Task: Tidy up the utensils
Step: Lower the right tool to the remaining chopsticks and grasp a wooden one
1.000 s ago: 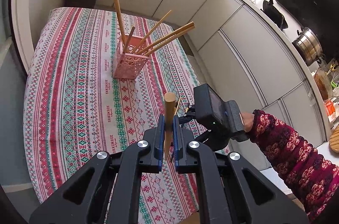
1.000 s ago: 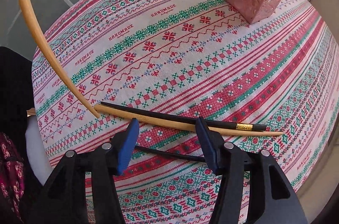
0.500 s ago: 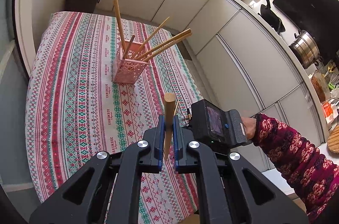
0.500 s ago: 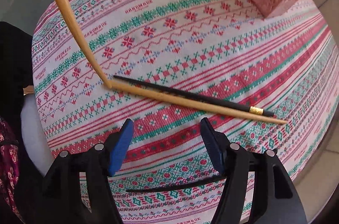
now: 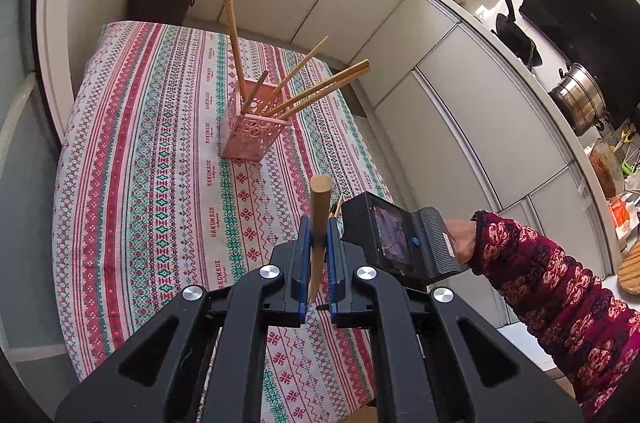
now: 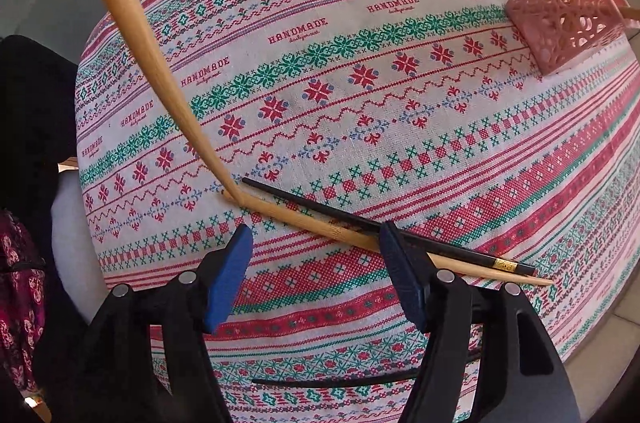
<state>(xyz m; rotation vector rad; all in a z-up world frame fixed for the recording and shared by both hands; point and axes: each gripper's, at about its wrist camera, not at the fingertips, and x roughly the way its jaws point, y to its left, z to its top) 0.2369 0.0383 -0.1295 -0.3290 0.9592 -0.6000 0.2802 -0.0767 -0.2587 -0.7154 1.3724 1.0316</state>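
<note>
- Here, a bench (image 5: 120, 183) under a red, green and white patterned cloth (image 6: 400, 95) is carrying everything.
- A pink openwork holder (image 5: 252, 131) is standing upright towards the far half of the cloth, with several wooden chopsticks (image 5: 320, 91) leaning out of it at different angles.
- The left hand-held gripper (image 5: 319, 255) is clamping a wooden chopstick (image 5: 319, 215) between its blue pads, thick end pointing up and away.
- The right hand-held gripper (image 6: 316, 263), held by a hand in a dark red patterned sleeve (image 5: 560, 287), is pointing steeply down at the cloth; its jaws have just been opening and are standing wide, nothing pressed between the pads.
- A black chopstick with a gold band (image 6: 340, 217) and a pale wooden one (image 6: 304, 219) are lying crossed on the cloth, running past the right pad's tip.
- Another thin black chopstick (image 6: 332, 381) is lying nearer, below the jaws.
</note>
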